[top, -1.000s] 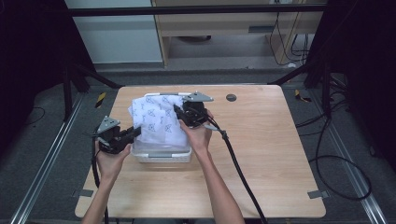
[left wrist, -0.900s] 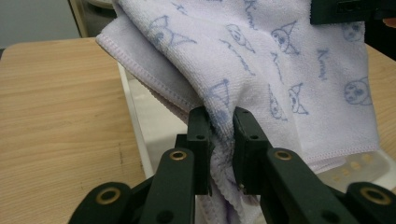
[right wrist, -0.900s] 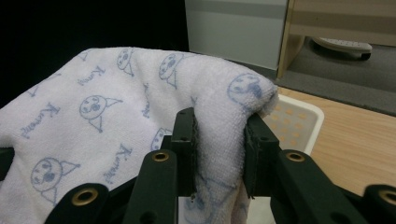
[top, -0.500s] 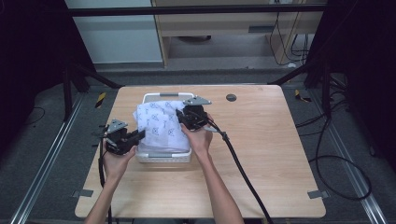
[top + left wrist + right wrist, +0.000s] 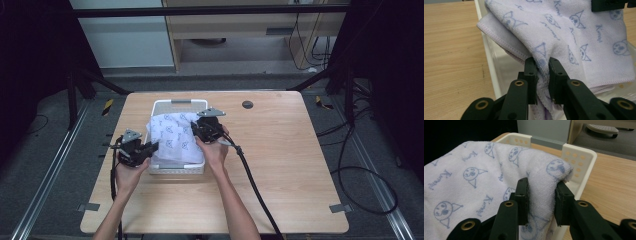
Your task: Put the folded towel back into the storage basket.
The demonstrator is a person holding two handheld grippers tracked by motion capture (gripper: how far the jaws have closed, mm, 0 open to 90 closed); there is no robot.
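A lilac towel point(image 5: 176, 139) printed with blue cartoon faces hangs stretched over a white plastic basket point(image 5: 172, 105) on the wooden table. My left gripper point(image 5: 150, 148) is at the basket's left side, shut on a bunched fold of the towel point(image 5: 541, 60) just above the basket's rim point(image 5: 489, 53). My right gripper point(image 5: 197, 127) is over the basket's right side, shut on a thick folded edge of the towel point(image 5: 542, 183). In the right gripper view the basket's far wall point(image 5: 576, 155) with small holes stands behind the towel.
The light wooden table point(image 5: 300, 165) has a round dark cable hole point(image 5: 247, 104) behind the basket. A black cable point(image 5: 255, 187) trails from my right gripper toward the front edge. Dark floor, metal rails and cabinets surround the table.
Both grippers have carried the towel toward the near side of the basket and lower. More of the basket's far rim now shows.
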